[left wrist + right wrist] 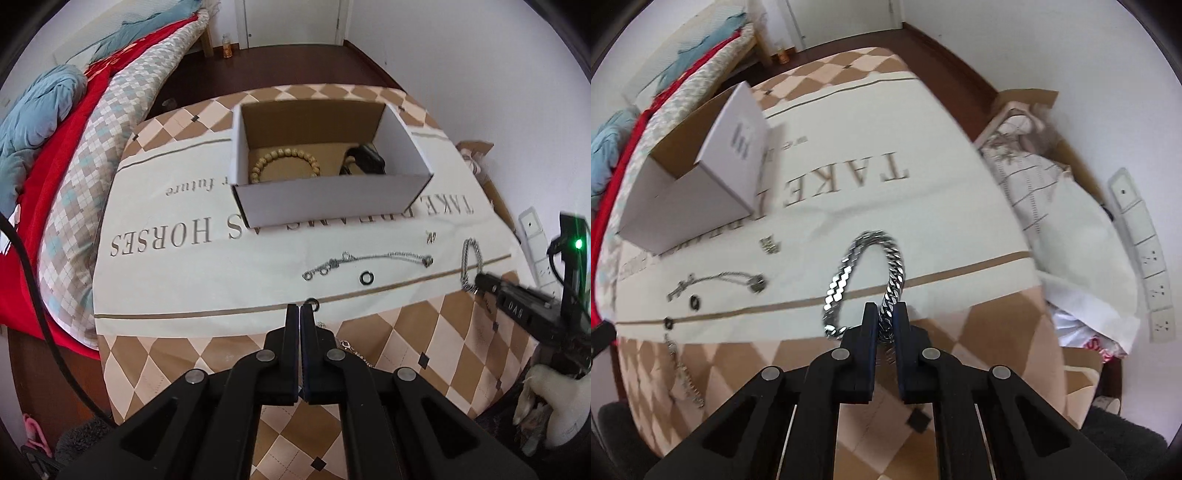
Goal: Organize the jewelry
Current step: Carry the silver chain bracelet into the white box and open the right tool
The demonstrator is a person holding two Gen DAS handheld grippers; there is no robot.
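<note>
**Steel bracelet pinched over the desk**

The right gripper (885, 308) has its jaws clamped on a chunky silver curb-link bracelet (849, 273), its loop standing up above the cloth-covered desk (155, 325). The left gripper (299, 310) hovers nearby, jaws pressed together with nothing between them. A thin chain (369, 260) and 2 dark rings (366, 277) lie on the cloth, whose upside-down lettering reads "TAKE" and "HORSES". A white cardboard box (325, 201) holds a wooden bead bracelet (284, 162).

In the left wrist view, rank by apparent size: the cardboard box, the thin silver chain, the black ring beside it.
1. cardboard box, largest by far
2. thin silver chain, long and slender
3. black ring, smallest; it lies nearer the camera yet looks tiny
</note>
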